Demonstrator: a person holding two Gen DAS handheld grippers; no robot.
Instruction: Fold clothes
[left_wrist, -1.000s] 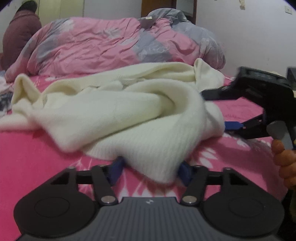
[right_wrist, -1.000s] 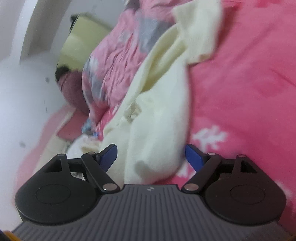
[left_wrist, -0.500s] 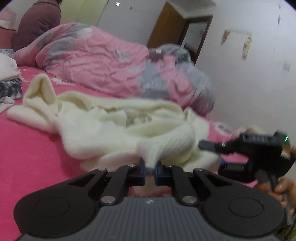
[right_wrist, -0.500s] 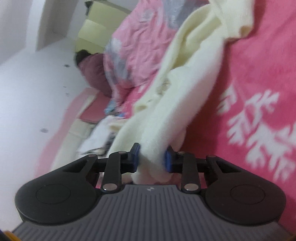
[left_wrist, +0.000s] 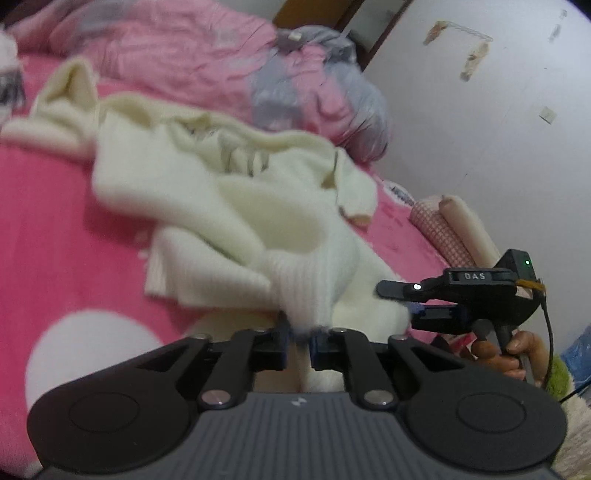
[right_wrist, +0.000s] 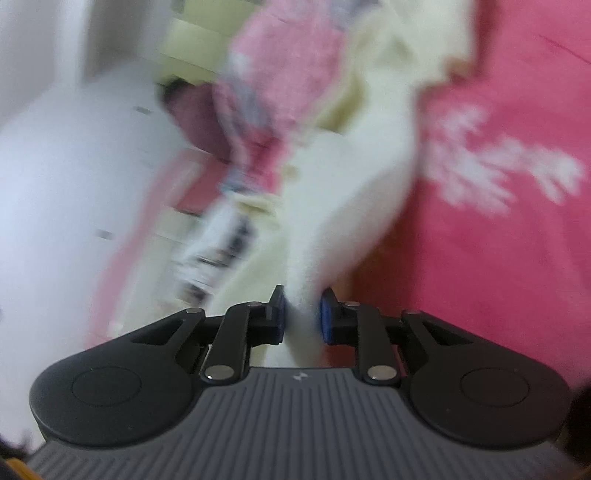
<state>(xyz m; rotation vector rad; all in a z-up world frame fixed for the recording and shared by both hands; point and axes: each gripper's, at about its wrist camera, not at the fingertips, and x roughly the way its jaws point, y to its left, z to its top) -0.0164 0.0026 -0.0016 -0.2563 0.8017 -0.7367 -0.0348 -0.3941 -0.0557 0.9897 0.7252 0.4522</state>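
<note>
Left tool (left_wrist: 298, 338) easing open, right tool (right_wrist: 301, 316) clamped

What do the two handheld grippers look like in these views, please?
Each gripper has a ribbed grey body, two round black discs, black linkage bars with silver pins, and blue pads. In the left wrist view, the right gripper shows white "DAS" lettering, a green light, and a thin dark cable with an orange connector.

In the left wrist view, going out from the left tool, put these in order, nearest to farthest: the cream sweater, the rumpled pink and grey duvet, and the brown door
1. cream sweater: pinched in the left tool, spread just ahead on the bed.
2. pink and grey duvet: heaped behind the sweater, upper middle.
3. brown door: beyond the duvet, at the top by the wall.
</note>
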